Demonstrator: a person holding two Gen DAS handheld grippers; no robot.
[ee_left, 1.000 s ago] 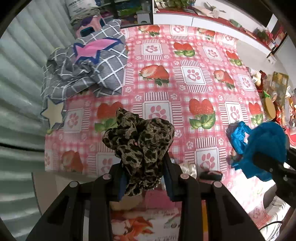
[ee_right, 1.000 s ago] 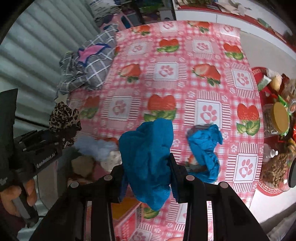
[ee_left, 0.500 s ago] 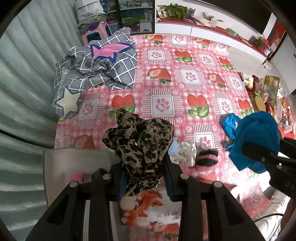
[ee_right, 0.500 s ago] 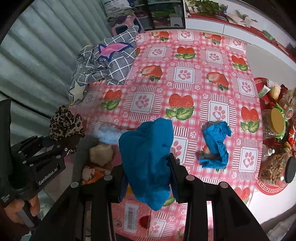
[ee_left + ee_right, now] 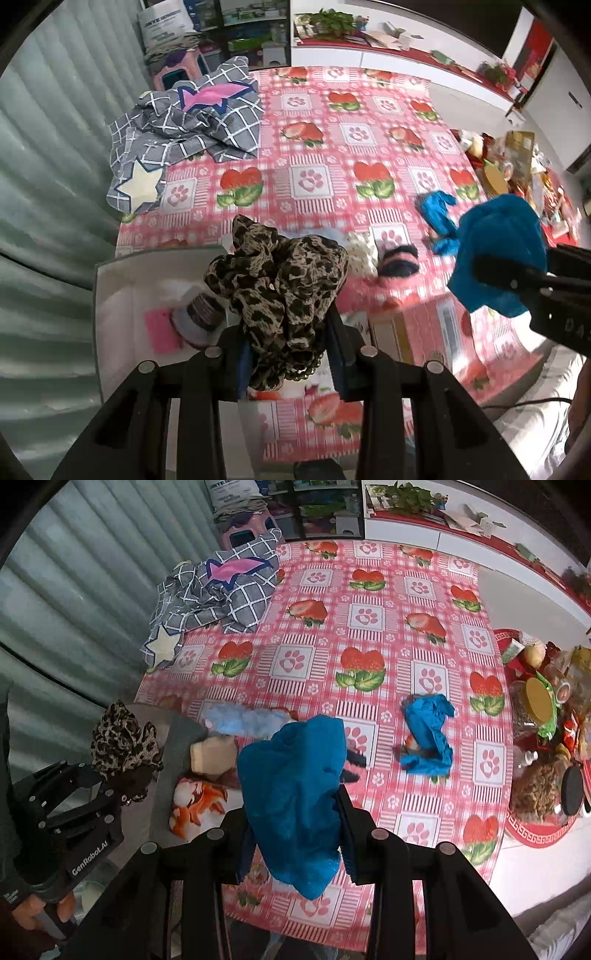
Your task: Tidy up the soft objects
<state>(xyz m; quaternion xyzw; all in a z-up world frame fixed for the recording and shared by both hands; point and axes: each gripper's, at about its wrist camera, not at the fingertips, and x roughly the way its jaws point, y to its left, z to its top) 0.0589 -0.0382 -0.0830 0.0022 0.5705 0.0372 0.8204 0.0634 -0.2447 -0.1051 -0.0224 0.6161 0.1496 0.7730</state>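
My left gripper is shut on a bunched leopard-print cloth, held above a white box at the table's near left corner. Inside the box lie a pink item and a striped roll. My right gripper is shut on a thick blue cloth above the table's near edge. In the left wrist view the same blue cloth hangs at the right. A second, crumpled blue cloth lies on the pink strawberry tablecloth. The left gripper with the leopard-print cloth shows at the left.
A grey checked blanket is heaped at the far left corner. A pale blue fluffy item, a beige item, a white patterned sock and a black-pink item lie near the box. Jars and snacks crowd the right edge.
Both grippers have drawn back toward the near edge and risen, each keeping its cloth. The white box and its contents have come into view under the left gripper.
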